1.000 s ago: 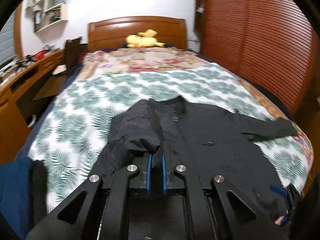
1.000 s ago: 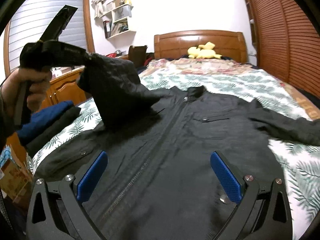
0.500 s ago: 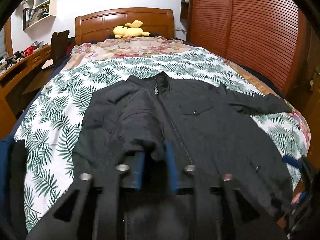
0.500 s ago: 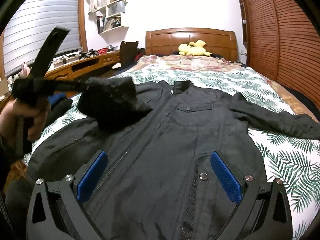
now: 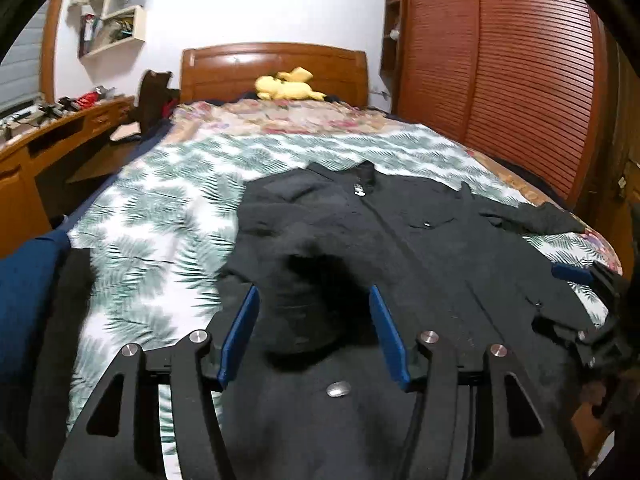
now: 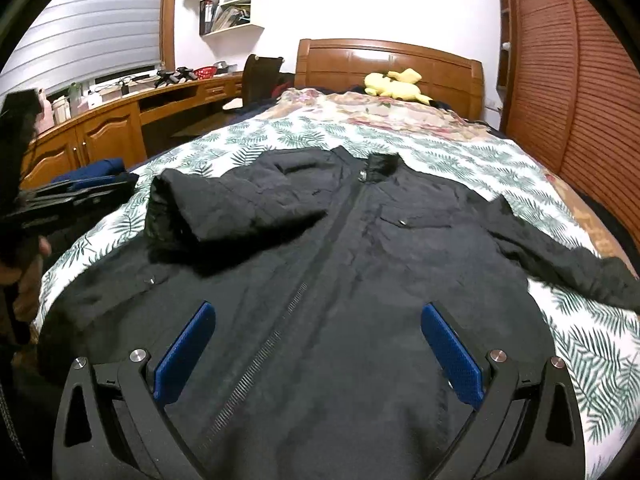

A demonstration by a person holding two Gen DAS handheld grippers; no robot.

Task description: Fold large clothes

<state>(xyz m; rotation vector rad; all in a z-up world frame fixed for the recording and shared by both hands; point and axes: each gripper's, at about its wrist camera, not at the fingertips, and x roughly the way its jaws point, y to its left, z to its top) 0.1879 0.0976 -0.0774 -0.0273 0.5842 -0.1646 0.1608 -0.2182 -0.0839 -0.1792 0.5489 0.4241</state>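
Observation:
A black zip jacket [image 6: 360,264] lies face up on the leaf-print bedspread [image 6: 452,156], collar toward the headboard. Its left sleeve [image 6: 224,212] lies folded across the chest. Its right sleeve [image 6: 568,260] stretches out to the right. My left gripper [image 5: 314,324] is open, its blue pads either side of the sleeve's cuff [image 5: 308,300] without holding it. My right gripper [image 6: 318,344] is open and empty above the jacket's lower front. The left gripper also shows at the left edge of the right wrist view [image 6: 60,200].
A yellow plush toy [image 6: 394,86] lies by the wooden headboard [image 6: 384,60]. A long wooden desk [image 6: 108,128] and a chair [image 6: 260,76] stand left of the bed. Folded blue and black clothes [image 5: 36,292] lie at the bed's near left corner. Wooden slatted wardrobe doors [image 5: 520,80] run along the right.
My left gripper carried the left sleeve across the jacket's chest, lowered it, then opened and let it go. My right gripper stayed open over the hem.

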